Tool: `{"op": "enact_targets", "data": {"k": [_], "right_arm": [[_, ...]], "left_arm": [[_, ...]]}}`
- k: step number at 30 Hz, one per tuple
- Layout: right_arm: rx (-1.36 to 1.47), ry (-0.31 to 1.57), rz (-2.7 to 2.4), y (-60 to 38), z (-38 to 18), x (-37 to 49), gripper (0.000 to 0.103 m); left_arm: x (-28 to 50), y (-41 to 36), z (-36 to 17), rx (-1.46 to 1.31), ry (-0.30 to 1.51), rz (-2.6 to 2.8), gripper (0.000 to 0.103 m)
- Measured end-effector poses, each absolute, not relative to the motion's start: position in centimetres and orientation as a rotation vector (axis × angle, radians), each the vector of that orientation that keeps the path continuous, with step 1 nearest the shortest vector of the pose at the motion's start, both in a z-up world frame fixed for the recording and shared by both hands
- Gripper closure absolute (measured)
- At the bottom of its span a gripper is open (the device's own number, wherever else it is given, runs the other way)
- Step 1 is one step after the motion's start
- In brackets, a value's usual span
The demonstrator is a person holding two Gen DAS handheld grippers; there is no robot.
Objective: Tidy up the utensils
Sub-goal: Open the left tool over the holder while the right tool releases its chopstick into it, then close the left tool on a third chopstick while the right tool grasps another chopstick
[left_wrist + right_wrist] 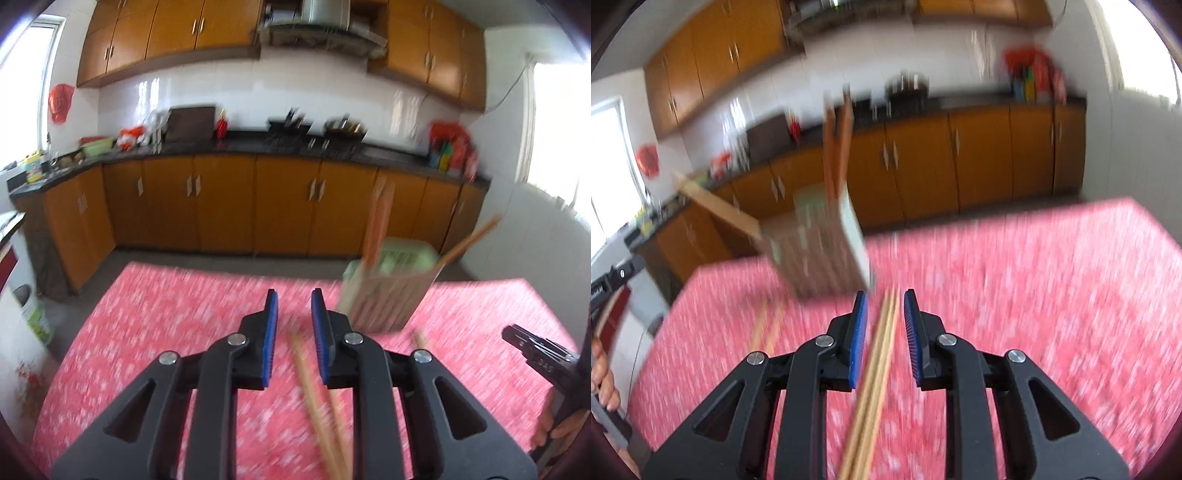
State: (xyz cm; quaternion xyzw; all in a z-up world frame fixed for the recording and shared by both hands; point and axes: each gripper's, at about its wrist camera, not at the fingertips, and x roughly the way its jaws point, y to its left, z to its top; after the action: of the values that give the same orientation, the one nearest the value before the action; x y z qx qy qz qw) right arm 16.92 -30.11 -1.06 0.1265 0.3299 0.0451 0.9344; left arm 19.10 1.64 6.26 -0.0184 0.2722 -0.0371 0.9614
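Your left claw (293, 325) is released, its blue pads (272, 339) apart over the surface (147, 332) with its red patterned cloth, and chopsticks (314, 391) lie on the cloth beneath the gap, untouched. Your right claw (885, 326) is likewise released; a pair of chopsticks (877, 369) runs lengthwise on the cloth beneath it, touching neither pad. The green holder (384, 291) stands on the surface just right of and beyond your left claw, already carrying several chopsticks upright and one leaning right. Two more chopsticks (768, 325) lie on the cloth near the holder (827, 251). Both views are motion-blurred. Beyond the surface, orange cabinets (221, 206) line the wall. Lettering on the right claw's body at the left view's edge cannot be read.
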Motion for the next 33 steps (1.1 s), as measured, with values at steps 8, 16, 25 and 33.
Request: {"op": "enact_targets", "data": {"k": [8,16,25,33], "right_arm": [[0.268,0.881,0.146,-28.0,-8.6,16.1,0.082],[0.200,0.916,0.112,-26.3,-10.0,16.5,0.087],[0.118,0.902,0.023,-27.1,-10.3,17.2,0.096],[0.185,0.912,-0.040,-29.5,-10.4,17.8,0.096]], "left_arm": [[18.8,4.0,-2.8,-0.136,0.791,-0.075,0.083],[18.4,3.5,-4.9,-0.151,0.843,-0.083,0.083],[18.6,1.9,-6.1,-0.156,0.885,-0.148,0.083],[18.4,-0.3,-7.5,-0.102,0.925,-0.198,0.089]]}}
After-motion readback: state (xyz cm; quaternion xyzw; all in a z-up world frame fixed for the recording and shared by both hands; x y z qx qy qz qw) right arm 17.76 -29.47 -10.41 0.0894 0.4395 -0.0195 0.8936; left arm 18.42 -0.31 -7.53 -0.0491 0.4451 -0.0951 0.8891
